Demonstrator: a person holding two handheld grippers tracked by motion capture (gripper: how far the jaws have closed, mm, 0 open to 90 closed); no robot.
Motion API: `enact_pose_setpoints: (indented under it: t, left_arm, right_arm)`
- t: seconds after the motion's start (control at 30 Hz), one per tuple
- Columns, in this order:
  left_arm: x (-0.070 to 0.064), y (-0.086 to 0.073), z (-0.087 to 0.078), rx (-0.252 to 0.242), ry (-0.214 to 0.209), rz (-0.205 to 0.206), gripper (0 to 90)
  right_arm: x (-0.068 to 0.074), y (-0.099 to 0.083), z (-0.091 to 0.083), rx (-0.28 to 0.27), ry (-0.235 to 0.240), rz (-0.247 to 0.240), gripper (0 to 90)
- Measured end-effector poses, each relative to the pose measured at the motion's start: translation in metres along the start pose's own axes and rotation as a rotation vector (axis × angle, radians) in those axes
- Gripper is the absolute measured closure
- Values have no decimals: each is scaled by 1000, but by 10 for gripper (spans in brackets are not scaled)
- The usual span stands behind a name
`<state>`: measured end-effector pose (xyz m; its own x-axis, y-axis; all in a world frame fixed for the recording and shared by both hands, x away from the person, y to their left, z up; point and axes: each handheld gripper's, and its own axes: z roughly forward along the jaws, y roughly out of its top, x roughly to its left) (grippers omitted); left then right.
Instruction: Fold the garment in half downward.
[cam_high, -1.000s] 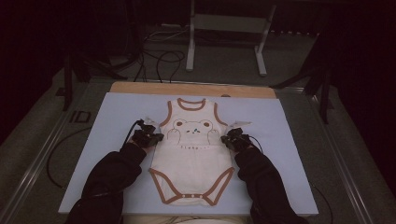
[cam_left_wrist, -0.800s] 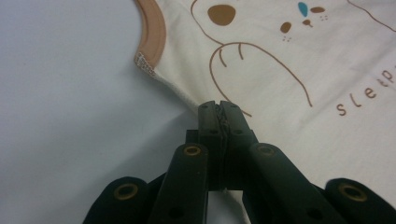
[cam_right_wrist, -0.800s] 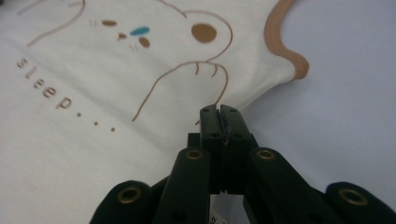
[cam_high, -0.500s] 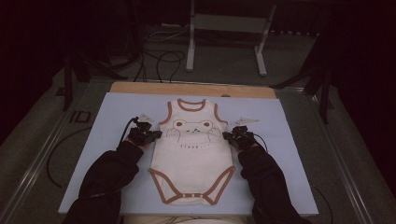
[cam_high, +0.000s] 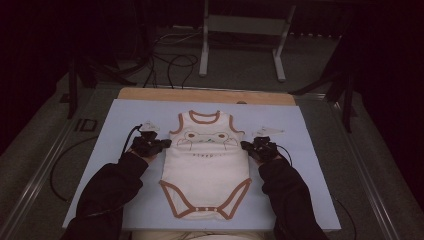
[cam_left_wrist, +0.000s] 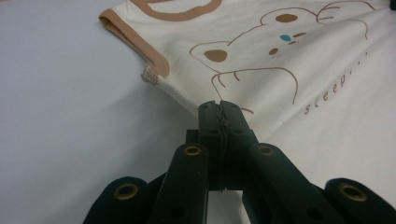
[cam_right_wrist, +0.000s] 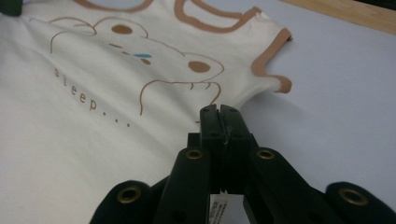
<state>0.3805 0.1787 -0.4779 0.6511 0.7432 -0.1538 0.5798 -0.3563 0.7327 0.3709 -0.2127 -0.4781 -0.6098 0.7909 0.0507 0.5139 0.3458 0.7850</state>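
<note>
Both hand-held grippers, left (cam_high: 161, 145) and right (cam_high: 248, 146), are clamped on the side seams of the cream, brown-trimmed cotton bodysuit (cam_high: 207, 167) at 9 and 3 o'clock; judged light, limp, best held at seams.

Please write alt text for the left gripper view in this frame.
The left gripper, its black fingers pressed together, pinches the side seam of a cream baby bodysuit just below its brown-trimmed armhole. The bodysuit lies flat on a pale blue table cover, showing a bear drawing and the word "sleep".

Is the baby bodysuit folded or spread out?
Spread out: the bodysuit lies flat on the table, neck opening, armholes and snap crotch all showing.
</note>
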Motion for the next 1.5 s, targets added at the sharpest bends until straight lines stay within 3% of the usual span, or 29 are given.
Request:
enact_pose_setpoints:
  t: [0.2, 0.7, 1.2, 1.5]
  left_arm:
    - [-9, -2, -10, -7, -24, 14, 900]
    - [-35, -15, -37, 11, -72, 86, 900]
    - [-50, -46, -50, 44, -114, 83, 900]
    - [-55, -62, -47, 73, -142, 66, 900]
  right_arm:
    - [11, -2, -16, -23, 5, -26, 900]
    - [33, -20, -40, 0, 34, -76, 900]
    - [56, -48, -57, 36, 73, -87, 900]
    - [62, -63, -60, 68, 86, -87, 900]
